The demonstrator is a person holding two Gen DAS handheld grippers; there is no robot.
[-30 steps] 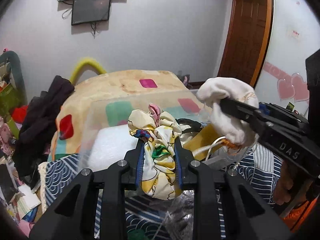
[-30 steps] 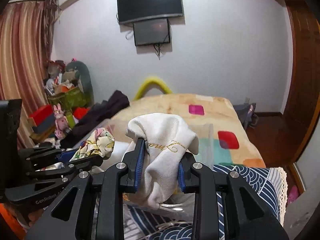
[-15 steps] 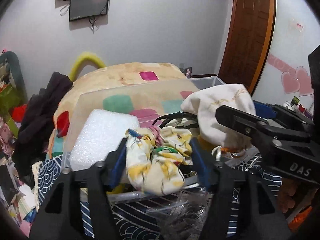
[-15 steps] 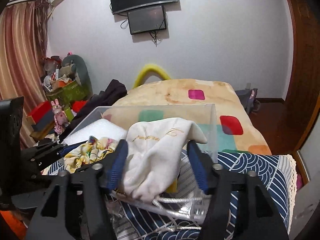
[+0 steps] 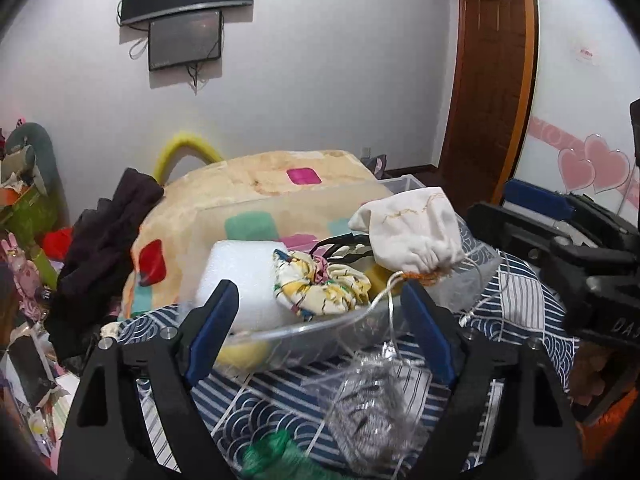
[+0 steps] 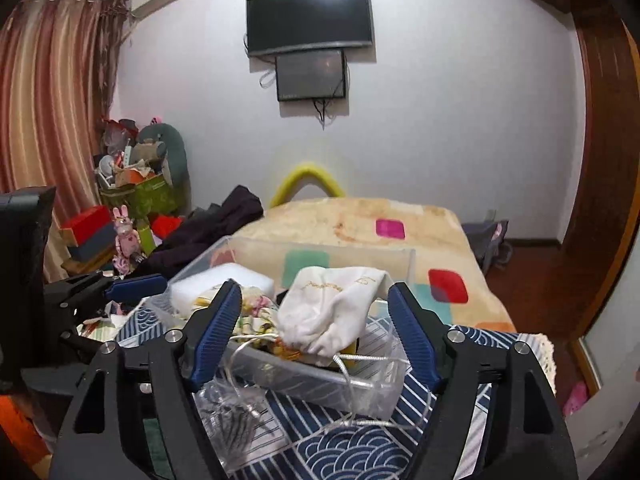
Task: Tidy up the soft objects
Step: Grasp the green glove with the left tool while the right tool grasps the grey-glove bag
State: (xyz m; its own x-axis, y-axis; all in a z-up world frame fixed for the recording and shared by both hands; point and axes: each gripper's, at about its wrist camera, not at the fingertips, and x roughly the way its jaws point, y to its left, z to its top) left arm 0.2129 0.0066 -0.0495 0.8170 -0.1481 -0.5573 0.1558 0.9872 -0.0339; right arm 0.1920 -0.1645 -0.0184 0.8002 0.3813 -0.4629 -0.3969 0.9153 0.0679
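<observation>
Both claws, left (image 5: 320, 312) and right (image 6: 314, 320), gape empty before the binned pouch (image 6: 334, 312).

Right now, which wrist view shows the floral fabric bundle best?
The left wrist view: the floral fabric bundle lies unobstructed in the clear plastic bin, between the foam block and white pouch. In the right wrist view, a gripper finger and the pouch mostly hide it.
</observation>
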